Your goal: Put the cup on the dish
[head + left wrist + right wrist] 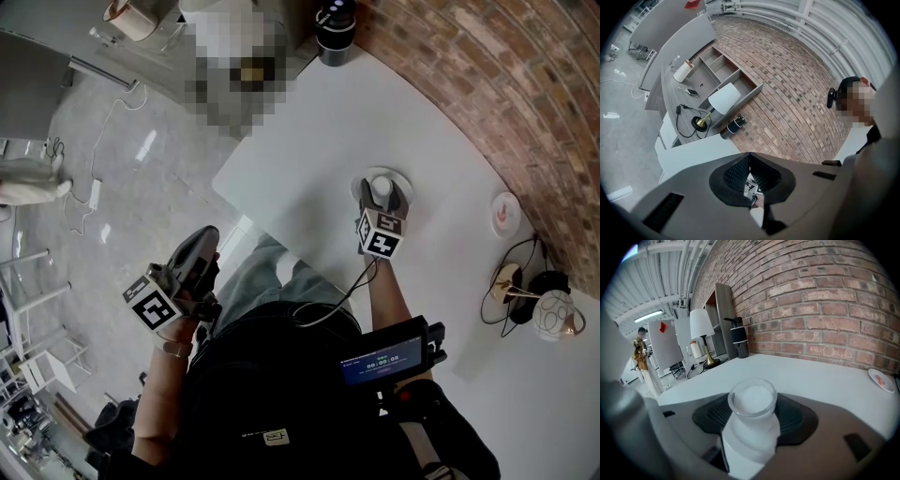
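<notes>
Right gripper: my right gripper (379, 199) was clamped on the white cup (752, 427); its jaws pressed the cup's body from both sides, and the open mouth faced the gripper's camera.
Cup's place: in the head view the cup stood inside the outline of the round white dish (401, 178), towards the far side of the surface (309, 159). I couldn't tell whether its base was touching the dish or hanging just above it.
Left gripper: my left gripper (750, 161) was closed with nothing in it, held off the near left edge of the surface and well apart from the work.
Further out: a second small dish (506, 214) with a pink mark lay to the right by the brick wall, with a lamp (553, 314) nearer me.
Step in hand: I judged this the placing step, nearly finished.
Next move: settle the cup squarely on the dish, part the jaws gently, then draw back towards me without tipping it.
</notes>
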Demonstrator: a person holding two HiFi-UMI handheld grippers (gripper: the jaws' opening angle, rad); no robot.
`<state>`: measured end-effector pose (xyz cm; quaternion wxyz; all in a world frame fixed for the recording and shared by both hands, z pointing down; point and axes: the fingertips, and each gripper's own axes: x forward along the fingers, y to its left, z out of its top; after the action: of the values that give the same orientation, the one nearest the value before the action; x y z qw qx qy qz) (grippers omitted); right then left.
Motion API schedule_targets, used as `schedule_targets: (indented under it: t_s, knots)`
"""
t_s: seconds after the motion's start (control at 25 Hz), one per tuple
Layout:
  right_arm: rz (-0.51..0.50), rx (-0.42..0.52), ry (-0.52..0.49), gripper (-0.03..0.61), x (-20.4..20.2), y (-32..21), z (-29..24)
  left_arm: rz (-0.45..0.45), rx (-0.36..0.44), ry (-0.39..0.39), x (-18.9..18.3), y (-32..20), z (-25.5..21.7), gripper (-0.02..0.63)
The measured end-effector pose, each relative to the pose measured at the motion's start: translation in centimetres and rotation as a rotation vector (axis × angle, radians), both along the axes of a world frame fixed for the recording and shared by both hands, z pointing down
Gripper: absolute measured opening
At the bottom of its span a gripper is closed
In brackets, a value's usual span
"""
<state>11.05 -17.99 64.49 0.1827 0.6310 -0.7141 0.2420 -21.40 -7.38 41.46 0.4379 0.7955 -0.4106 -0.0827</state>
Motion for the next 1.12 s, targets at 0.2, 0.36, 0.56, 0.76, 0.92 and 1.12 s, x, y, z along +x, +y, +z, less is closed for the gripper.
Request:
schedule_targets:
  t_s: [0.2, 0.36, 0.56, 0.76, 0.92, 1.12]
  knots:
    - [0.012, 0.01, -0.018, 0.262, 0.2, 0.3, -0.7, 0.018, 0.002, 0.0, 0.2, -0.4, -0.2, 0.005]
    - [0.011, 0.023, -0.017, 0.262, 0.4, 0.5, -1.1, 0.042, 0.003, 0.002, 0.6, -0.8, -0.3, 0.005]
    - [0.018, 0.031, -0.018, 0.264, 0.5, 0.5, -1.6, 0.067, 0.008, 0.006, 1.0, -1.4, -0.4, 0.005]
    - [0.028, 0.049, -0.039, 0.275, 0.6, 0.7, -2.0, 0.085, 0.01, 0.014, 1.2, -1.7, -0.3, 0.005]
    - [0.043, 0.068, -0.053, 0.278, 0.9, 1.0, -2.9, 0.107, 0.01, 0.016, 1.5, -2.1, -0.3, 0.005]
    - [0.075, 0.117, -0.079, 0.278, 1.3, 1.4, -5.5, 0.153, 0.017, 0.024, 2.4, -3.2, -0.5, 0.005]
